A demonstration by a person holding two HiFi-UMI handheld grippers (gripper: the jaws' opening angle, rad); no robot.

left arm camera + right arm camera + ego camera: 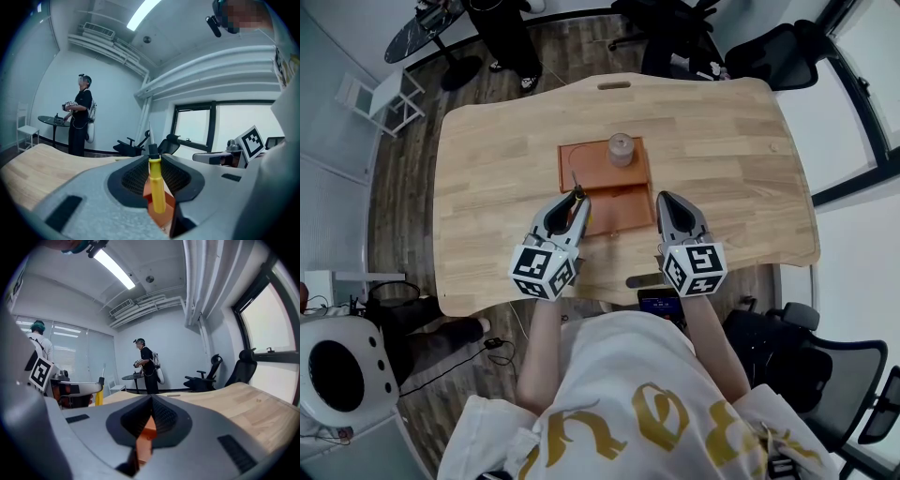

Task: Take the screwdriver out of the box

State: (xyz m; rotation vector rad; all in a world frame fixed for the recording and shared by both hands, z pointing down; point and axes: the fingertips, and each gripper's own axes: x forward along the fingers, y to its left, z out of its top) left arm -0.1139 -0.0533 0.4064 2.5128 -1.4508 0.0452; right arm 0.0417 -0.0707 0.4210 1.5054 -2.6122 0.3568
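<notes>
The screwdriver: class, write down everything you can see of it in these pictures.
The screwdriver has a yellow, plastic-looking handle, a black collar and a thin grey metal shaft. It stands nearly upright, shaft uppermost, with its handle pinched between the jaws of the left gripper. Nothing else appears to touch it: its lower end hangs free, with the orange box below and behind it.

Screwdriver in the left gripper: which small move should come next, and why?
Probably carry the screwdriver left, over the bare table beside the box. The left gripper is shut on its yellow handle, and it hangs above the orange box, not yet clear of it.
</notes>
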